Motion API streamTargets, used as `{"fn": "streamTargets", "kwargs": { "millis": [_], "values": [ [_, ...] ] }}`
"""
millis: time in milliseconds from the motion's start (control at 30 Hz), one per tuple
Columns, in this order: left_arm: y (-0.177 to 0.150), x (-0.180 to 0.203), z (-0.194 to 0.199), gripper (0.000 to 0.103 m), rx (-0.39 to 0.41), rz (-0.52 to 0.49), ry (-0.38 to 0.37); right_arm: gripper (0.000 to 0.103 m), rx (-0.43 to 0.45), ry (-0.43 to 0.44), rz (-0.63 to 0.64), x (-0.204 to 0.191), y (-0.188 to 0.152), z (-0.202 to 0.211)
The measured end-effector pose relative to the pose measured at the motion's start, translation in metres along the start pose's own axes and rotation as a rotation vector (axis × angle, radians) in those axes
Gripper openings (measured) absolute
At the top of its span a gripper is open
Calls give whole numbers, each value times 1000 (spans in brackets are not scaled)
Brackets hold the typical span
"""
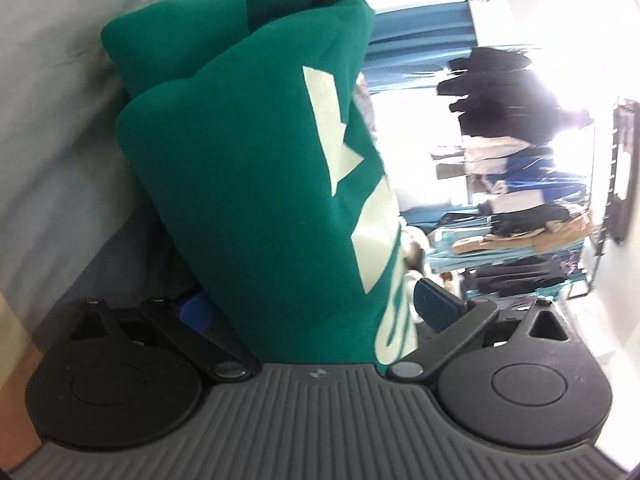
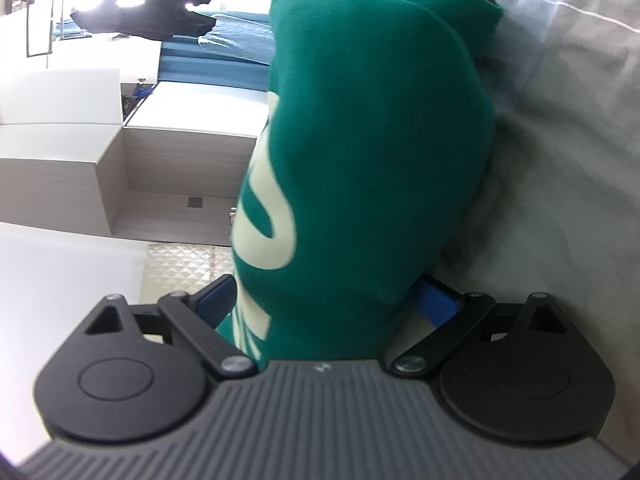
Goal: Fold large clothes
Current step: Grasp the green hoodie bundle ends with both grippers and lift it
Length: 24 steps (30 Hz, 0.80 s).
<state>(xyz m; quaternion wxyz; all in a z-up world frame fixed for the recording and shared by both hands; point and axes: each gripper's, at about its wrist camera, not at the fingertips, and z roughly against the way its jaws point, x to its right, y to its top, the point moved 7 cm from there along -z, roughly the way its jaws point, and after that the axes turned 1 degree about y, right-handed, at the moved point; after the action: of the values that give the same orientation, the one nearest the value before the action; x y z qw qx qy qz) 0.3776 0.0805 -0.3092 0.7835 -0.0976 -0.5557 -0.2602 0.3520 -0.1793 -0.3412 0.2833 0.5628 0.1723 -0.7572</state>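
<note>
A green sweatshirt [image 1: 248,184] with large white print fills the middle of the left wrist view, bunched in thick folds. My left gripper [image 1: 312,312] is shut on the sweatshirt, its blue pads [image 1: 432,300] pressing either side of the cloth. The same green sweatshirt [image 2: 372,152] fills the right wrist view. My right gripper [image 2: 328,308] is shut on the sweatshirt too, blue pads [image 2: 438,304] on both sides. Both views are rolled sideways. The cloth hides the fingertips.
A grey-white bed sheet [image 1: 48,120] lies beside the sweatshirt and also shows in the right wrist view [image 2: 568,160]. A clothes rack with dark garments [image 1: 508,92] and blue curtains [image 1: 420,32] stand beyond. A wooden cabinet [image 2: 120,176] is to the side.
</note>
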Motion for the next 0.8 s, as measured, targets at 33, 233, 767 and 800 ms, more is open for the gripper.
{"fn": "streamTargets", "kwargs": {
  "millis": [33, 233, 767, 800],
  "values": [
    [0, 1, 1, 102, 3, -3, -9, 98, 1, -3, -2, 0, 0, 0],
    [1, 5, 0, 102, 5, -32, -32, 100, 37, -45, 23, -4, 8, -3],
    [18, -25, -3, 102, 5, 193, -51, 102, 96, 19, -92, -1, 22, -9],
    [19, -25, -6, 102, 4, 201, -45, 102, 98, 17, -86, 0, 21, -8]
  ]
}}
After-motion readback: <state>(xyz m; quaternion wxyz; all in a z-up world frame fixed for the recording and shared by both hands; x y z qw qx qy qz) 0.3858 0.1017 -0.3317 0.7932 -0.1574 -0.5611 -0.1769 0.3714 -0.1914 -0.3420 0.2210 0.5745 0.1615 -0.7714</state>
